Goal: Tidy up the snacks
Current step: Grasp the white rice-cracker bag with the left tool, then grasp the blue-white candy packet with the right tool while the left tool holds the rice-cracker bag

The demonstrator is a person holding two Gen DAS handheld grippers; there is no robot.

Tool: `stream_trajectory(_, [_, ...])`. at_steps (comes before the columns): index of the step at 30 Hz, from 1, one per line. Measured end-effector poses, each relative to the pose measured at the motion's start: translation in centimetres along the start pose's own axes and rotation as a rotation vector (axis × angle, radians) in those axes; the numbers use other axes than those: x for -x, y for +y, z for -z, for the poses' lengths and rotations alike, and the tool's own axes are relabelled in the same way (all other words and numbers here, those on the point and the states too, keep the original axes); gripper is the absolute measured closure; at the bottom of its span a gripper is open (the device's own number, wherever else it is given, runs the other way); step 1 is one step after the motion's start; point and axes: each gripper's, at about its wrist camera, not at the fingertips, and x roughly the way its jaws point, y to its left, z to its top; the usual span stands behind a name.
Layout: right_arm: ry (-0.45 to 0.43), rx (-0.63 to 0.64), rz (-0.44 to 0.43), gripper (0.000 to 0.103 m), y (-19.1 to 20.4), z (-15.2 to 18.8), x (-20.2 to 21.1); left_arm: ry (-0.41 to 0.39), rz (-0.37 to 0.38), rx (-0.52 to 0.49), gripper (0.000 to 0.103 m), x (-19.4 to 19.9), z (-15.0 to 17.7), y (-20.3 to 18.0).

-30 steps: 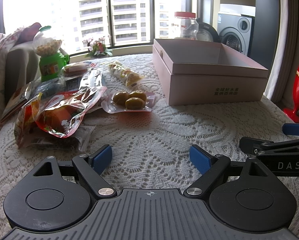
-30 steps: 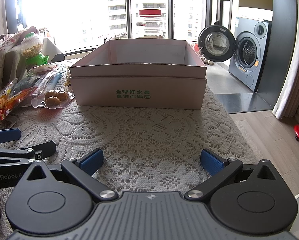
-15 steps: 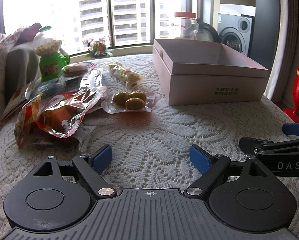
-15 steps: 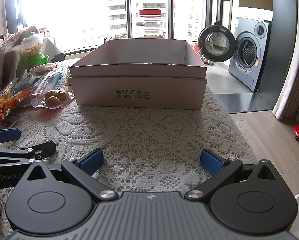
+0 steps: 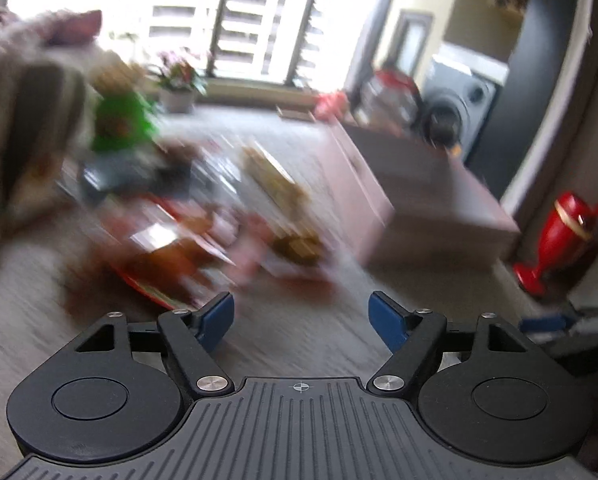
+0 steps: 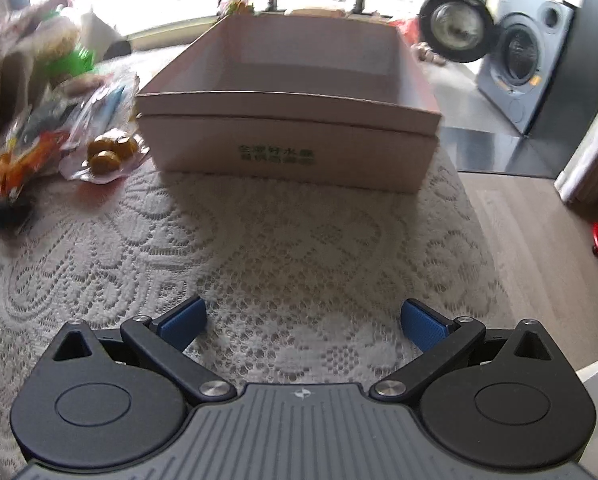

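Note:
The left wrist view is blurred by motion. My left gripper [image 5: 301,316] hangs above the lace cloth, its jaws closing with nothing between them. Just ahead of it lies the snack pile: a red packet [image 5: 167,256], a clear pack of olives [image 5: 299,246] and a yellow packet [image 5: 275,180]. The open pink box [image 5: 411,192] stands to the right. My right gripper [image 6: 303,320] hovers over bare cloth in front of the pink box [image 6: 291,128], jaws closing on nothing. The olive pack [image 6: 107,154] and other packets [image 6: 19,156] lie left of the box.
A green candy jar [image 5: 121,124] stands behind the pile, with a draped chair at far left. The table's right edge [image 6: 471,208] drops to a wooden floor. A washing machine [image 6: 519,64] with its door open and a red vase [image 5: 555,236] stand beyond.
The left gripper has risen and swung toward the snack pile, blurring its view, and its jaws have narrowed. The right gripper has lifted a little and tipped downward; the left gripper has left its view.

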Motion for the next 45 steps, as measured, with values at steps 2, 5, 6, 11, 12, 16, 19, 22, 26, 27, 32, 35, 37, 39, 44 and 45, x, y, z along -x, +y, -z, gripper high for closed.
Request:
stream_trajectory(2, [-0.028,0.057,-0.022,0.014,1.3,-1.0,0.5,-0.031,-0.047,0.030,0.022,0.9,-1.8,3.0])
stream_trajectory(5, [-0.146,0.153,-0.049,0.014,4.3,-3.1,2.4,-0.070,-0.139,0.092,0.022,1.2,-4.1,7.6])
stream_trajectory(6, [-0.179,0.181,-0.071,0.014,5.4,-4.0,2.9,-0.075,-0.164,0.126,0.022,1.1,-4.8,9.4])
stream_trajectory(11, [-0.286,0.213,-0.179,0.014,9.4,-9.3,4.5,-0.061,-0.228,0.354,0.023,-1.1,-7.5,18.7])
stream_trajectory(12, [-0.299,0.208,-0.193,0.014,10.0,-10.1,4.5,-0.058,-0.232,0.377,0.023,-1.6,-7.9,19.8])
stream_trajectory(16, [-0.267,0.189,-0.225,0.014,11.8,-11.6,2.8,-0.030,-0.219,0.363,0.023,-3.4,-8.7,21.2])
stream_trajectory(19, [-0.204,0.176,-0.248,0.014,12.5,-11.0,1.0,0.040,-0.255,0.345,0.023,-5.3,-8.5,21.1])
stream_trajectory(22, [-0.165,0.142,-0.260,0.014,11.7,-10.1,0.1,0.076,-0.248,0.336,0.023,-6.8,-7.9,20.7])
stream_trajectory(26, [-0.149,0.139,-0.279,0.014,11.4,-9.5,0.1,0.087,-0.231,0.280,0.020,-7.7,-7.6,19.9])
stream_trajectory(27, [-0.156,0.150,-0.270,0.014,11.5,-9.4,0.1,0.088,-0.236,0.267,0.019,-7.9,-7.6,19.7])
stream_trajectory(32, [-0.194,0.202,-0.229,0.014,12.5,-9.4,0.4,0.085,-0.249,0.248,0.018,-8.1,-7.7,19.2])
stream_trajectory(35, [-0.206,0.204,-0.220,0.014,12.5,-9.5,0.7,0.060,-0.241,0.256,0.026,-6.8,-7.3,19.2])
stream_trajectory(37, [-0.220,0.203,-0.223,0.014,12.4,-9.7,1.1,0.036,-0.193,0.263,0.026,-5.2,-6.8,18.9])
stream_trajectory(39, [-0.239,0.209,-0.227,0.014,12.5,-10.2,1.5,0.013,-0.137,0.264,0.026,-3.0,-5.9,18.1])
stream_trajectory(44, [-0.240,0.224,-0.308,0.015,15.1,-13.3,1.3,0.017,-0.045,0.210,0.026,3.0,-2.0,14.7])
stream_trajectory(45, [-0.232,0.224,-0.333,0.020,16.0,-14.1,0.9,0.037,-0.044,0.192,0.026,3.7,-1.0,14.0])
